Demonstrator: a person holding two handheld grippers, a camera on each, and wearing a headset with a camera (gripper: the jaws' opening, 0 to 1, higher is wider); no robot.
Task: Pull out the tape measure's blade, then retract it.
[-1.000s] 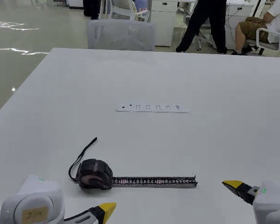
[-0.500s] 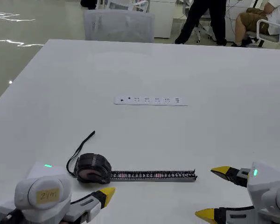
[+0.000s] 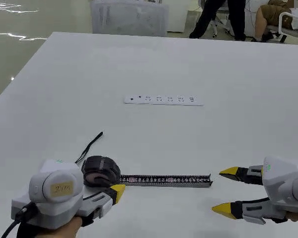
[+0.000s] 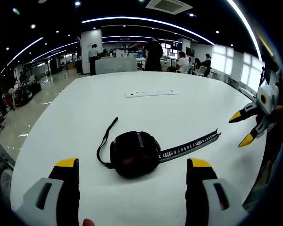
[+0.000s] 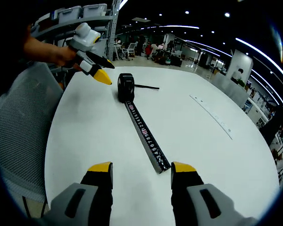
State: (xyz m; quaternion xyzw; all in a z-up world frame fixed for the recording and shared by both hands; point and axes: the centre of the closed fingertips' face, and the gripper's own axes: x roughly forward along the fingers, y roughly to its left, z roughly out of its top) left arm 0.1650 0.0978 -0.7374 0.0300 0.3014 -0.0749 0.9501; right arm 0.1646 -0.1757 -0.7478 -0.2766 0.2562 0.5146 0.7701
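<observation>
A black tape measure (image 3: 100, 171) lies on the white table (image 3: 154, 64), its black wrist strap (image 3: 91, 145) trailing away to the far left. Its blade (image 3: 166, 180) is drawn out to the right and rests flat. My left gripper (image 4: 132, 163) is open just short of the case (image 4: 134, 153), one jaw to each side and neither touching. One of its yellow fingertips (image 3: 117, 188) shows beside the case. My right gripper (image 3: 225, 190) is open, a little to the right of the blade's end (image 5: 161, 165), and holds nothing. The case (image 5: 126, 86) lies far ahead of it.
A white power strip (image 3: 163, 100) lies flat at mid-table, beyond the tape. A grey mesh chair (image 3: 129, 17) stands at the table's far edge, with people behind it at the back right. Bare tabletop surrounds the tape.
Both grippers have come forward: the left up to the case, the right toward the blade's end, both its fingers now in sight. The tape measure has not moved.
</observation>
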